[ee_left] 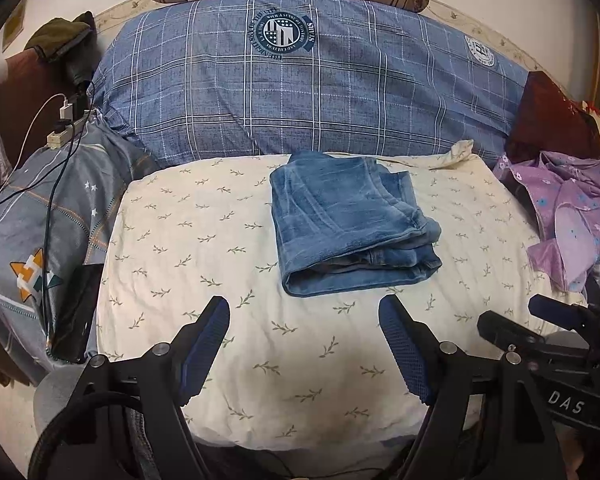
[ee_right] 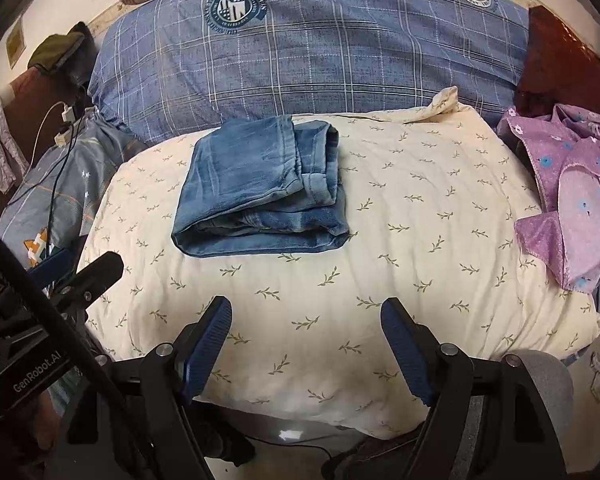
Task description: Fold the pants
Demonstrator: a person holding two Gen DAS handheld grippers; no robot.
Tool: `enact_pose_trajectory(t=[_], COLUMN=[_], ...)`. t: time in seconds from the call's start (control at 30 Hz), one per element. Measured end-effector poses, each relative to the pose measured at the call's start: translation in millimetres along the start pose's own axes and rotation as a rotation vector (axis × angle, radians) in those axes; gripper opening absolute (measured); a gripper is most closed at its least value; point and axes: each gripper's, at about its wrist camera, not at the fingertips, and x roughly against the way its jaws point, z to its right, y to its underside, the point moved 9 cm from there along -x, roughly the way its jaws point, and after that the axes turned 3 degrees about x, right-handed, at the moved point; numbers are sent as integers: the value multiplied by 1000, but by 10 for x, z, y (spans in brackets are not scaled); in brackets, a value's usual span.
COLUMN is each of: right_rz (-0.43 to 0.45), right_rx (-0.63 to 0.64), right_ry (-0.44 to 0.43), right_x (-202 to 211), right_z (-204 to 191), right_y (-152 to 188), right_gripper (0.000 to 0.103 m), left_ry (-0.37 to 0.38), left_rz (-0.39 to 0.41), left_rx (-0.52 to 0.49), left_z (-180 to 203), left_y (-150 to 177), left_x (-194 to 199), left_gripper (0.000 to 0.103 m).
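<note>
Resting folded into a compact stack, the pants [ee_left: 352, 224] sit near the far edge of the cream pillow [ee_left: 220, 240], w/ nothing touching them. Left gripper [ee_left: 304, 344] & right gripper [ee_right: 306, 344] hover at the near edge, both spread, empty; fold looks done, prob. why they're clear.

light: dim, warm indoor | shadows: soft | focus: sharp | edges: strong fisheye bending, dark corner vignette
</note>
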Motion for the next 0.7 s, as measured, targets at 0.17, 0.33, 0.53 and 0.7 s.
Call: enact_pose_trajectory(t=[0.17, 0.33, 0.53, 0.7], right_rz=[9, 4, -1, -1], right_rx=[-16, -13, 3, 0], right_ry=[-15, -25, -40, -54], right_x=[-1, -15, -50, -81], right_z=[34, 7, -44, -66], right_y=[-36, -58, -101, -139], right_gripper=[78, 78, 78, 78], left_ry=[-21, -34, -56, -63], left_rz=[2, 11, 30, 25], left_rx=[2, 6, 3, 9], left_z=[-23, -37, -68, -72], left_y=[-21, -37, -96, -156], left_x=[31, 78, 153, 164], left_gripper=[77, 77, 77, 77])
